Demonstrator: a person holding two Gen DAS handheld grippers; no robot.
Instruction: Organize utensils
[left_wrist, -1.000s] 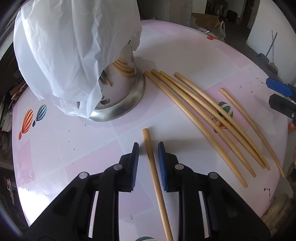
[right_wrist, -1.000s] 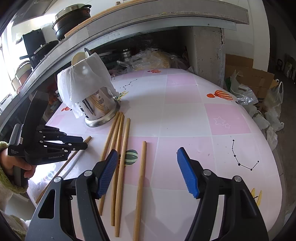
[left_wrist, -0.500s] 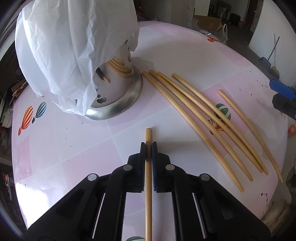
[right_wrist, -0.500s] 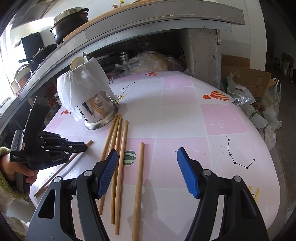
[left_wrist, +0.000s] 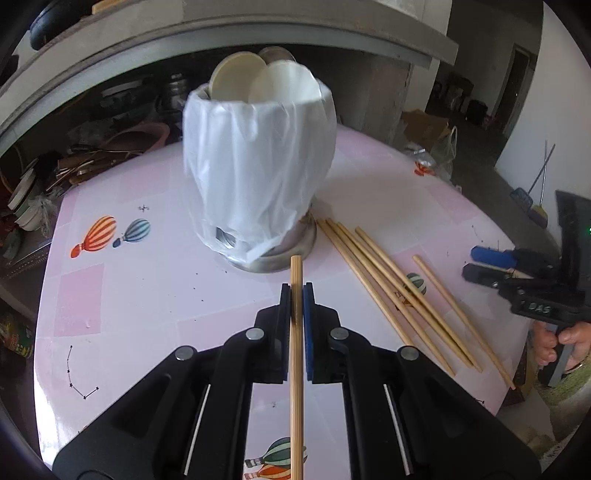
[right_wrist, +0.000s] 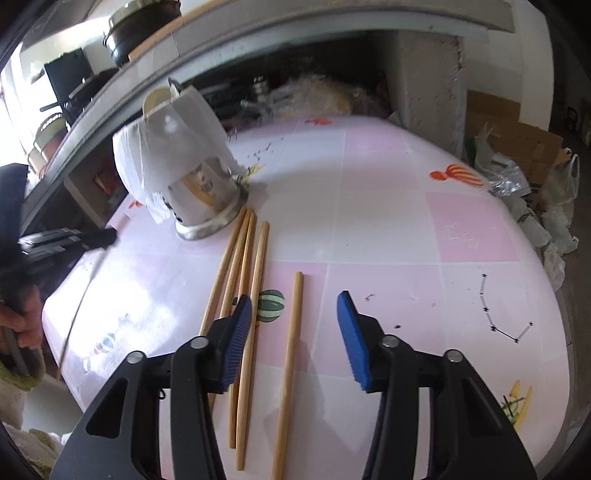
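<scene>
The left gripper (left_wrist: 296, 295), its jaws now clamped on one chopstick (left_wrist: 296, 354), is lifting it off the bench (left_wrist: 140, 295) toward the bag-draped holder (left_wrist: 258, 177). The right gripper (right_wrist: 295, 325) is closing around a lone chopstick (right_wrist: 291, 354) lying on the bench, not yet pinching.

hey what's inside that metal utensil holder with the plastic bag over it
Above the rim of the utensil holder, three rounded utensil heads poke out: two pale and one grey. Through a gap in the white plastic bag, wooden sticks show inside. The bag hides everything else.
</scene>
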